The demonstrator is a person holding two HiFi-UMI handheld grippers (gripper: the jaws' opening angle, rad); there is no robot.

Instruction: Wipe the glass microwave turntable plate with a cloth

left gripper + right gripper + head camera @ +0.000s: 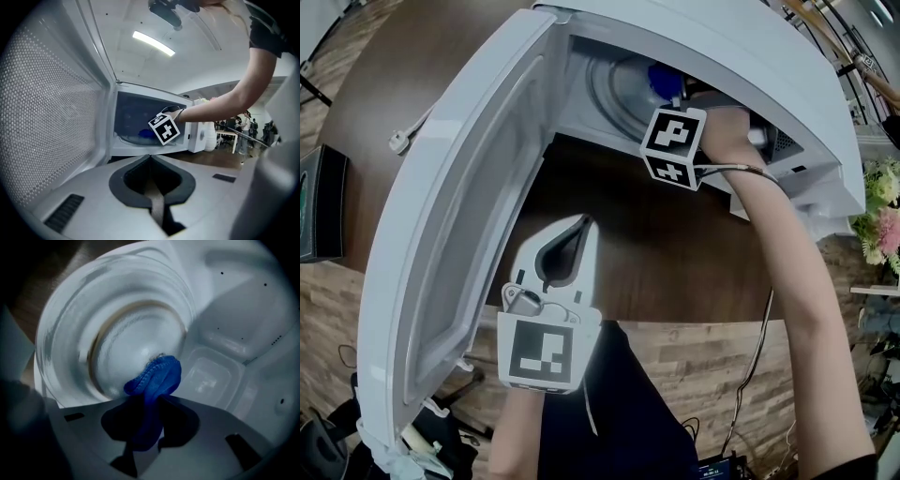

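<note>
Head view, left gripper (582, 225): it is held low in front of the microwave (787, 84), outside the cavity, with nothing carried.
Head view, door (459, 234): it stands open and is seen just to the left of the left gripper.
Head view, right gripper (668, 94): it is held inside the cavity, well beyond the left gripper. Its marker cube is seen at the opening and its jaw tips are mostly hidden.
Head view, cloth (661, 79): a blue bunch is seen at the right gripper's tip.
Head view, glass turntable plate (614, 89): it lies on the cavity floor, under and to the left of the right gripper.
Left gripper view, jaws: they are closed tip to tip and nothing is held between them.
Left gripper view, surroundings: the open cavity is seen straight ahead of the jaws, with the right gripper's cube in front of it.
Right gripper view, jaws: they are clamped on the cloth, and its bunched end sticks out past the tips.
Right gripper view, plate: it lies directly ahead of the jaws, and the cloth's free end is pressed on its inner ring.
</note>
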